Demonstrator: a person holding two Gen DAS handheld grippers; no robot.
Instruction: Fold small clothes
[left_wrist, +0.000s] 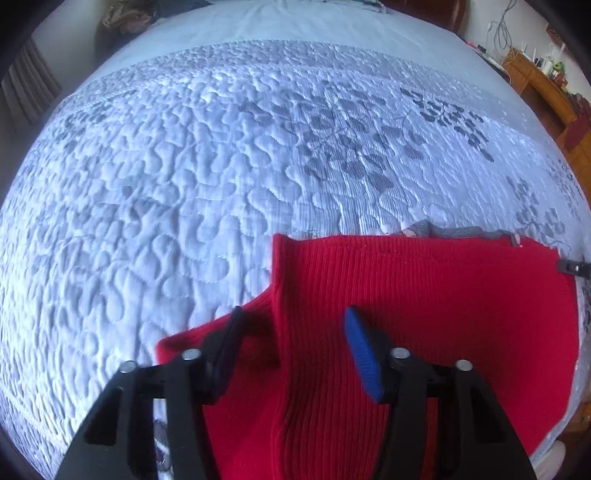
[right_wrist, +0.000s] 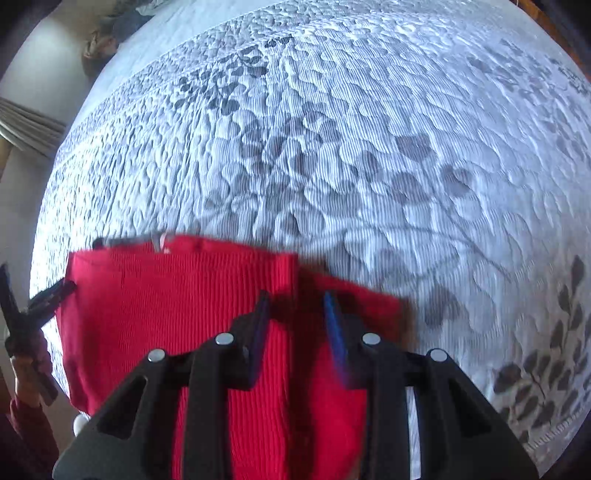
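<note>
Our left gripper (left_wrist: 291, 332) has its jaws apart, pressing on nothing, and a raised fold of the red knit garment (left_wrist: 424, 295) runs up between them, the rest spreading flat to their right over the quilted bedspread (left_wrist: 184, 184). Our right gripper (right_wrist: 295, 310) also stands with jaws apart above the garment's folded edge, most of the red cloth lying left of them.

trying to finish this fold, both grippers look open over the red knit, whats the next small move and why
Probably lower both and pinch the folded side edges: the left gripper and right gripper hover open over the red knit garment, each above a raised fold ridge.
</note>
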